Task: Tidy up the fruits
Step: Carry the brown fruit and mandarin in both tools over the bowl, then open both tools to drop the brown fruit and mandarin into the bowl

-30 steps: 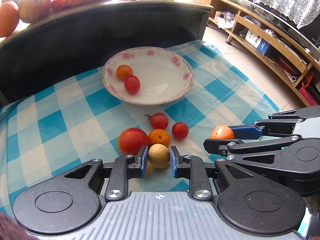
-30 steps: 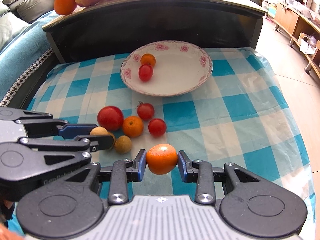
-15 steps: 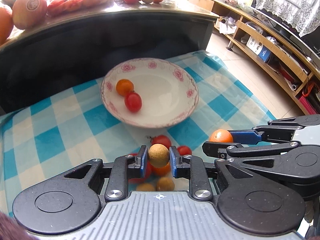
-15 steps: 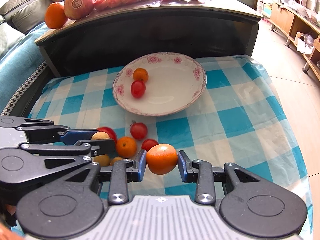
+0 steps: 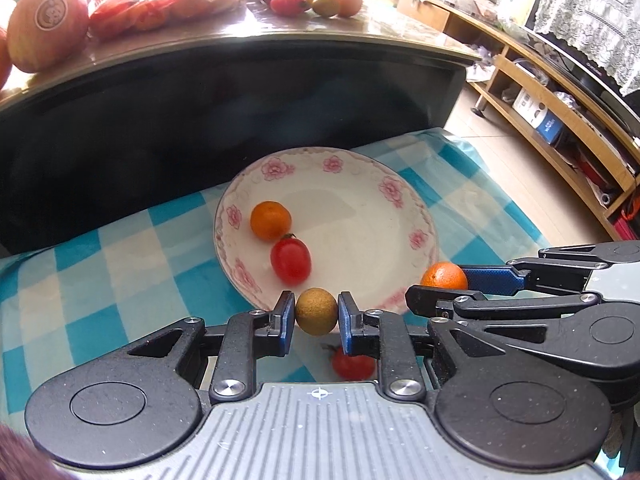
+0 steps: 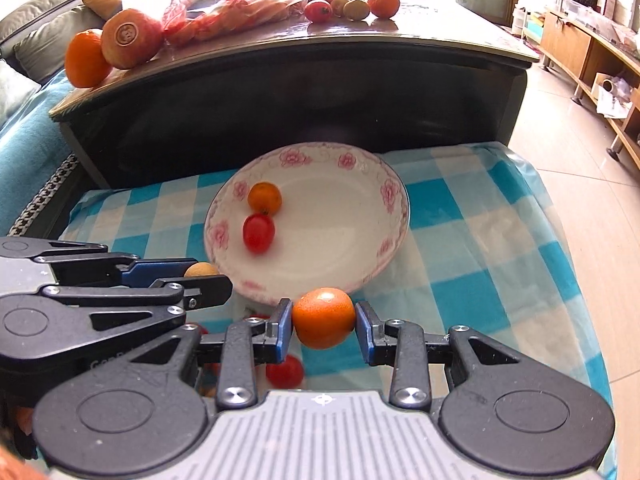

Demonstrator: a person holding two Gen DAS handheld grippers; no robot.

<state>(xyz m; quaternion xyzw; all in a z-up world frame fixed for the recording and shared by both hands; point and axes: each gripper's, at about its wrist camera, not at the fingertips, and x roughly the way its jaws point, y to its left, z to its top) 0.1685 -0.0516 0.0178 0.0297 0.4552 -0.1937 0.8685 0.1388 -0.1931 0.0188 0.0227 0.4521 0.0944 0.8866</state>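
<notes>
The left gripper (image 5: pixel 316 317) pinches a brown longan (image 5: pixel 316 311) at lower centre, before the plate (image 5: pixel 400 216). Only the right-wrist view shows the right gripper (image 6: pixel 324 322) clamping the orange (image 6: pixel 323 317) head-on, and a sofa (image 6: pixel 28 52) at upper left.

Little can be read. On the black body of the left gripper (image 6: pixel 206 280), at about eight o'clock in the right wrist view, raised letters begin "Gen" and run under the other gripper. The round sticker on the large reddish-orange fruit (image 6: pixel 130 38), at eleven o'clock, is illegible.
</notes>
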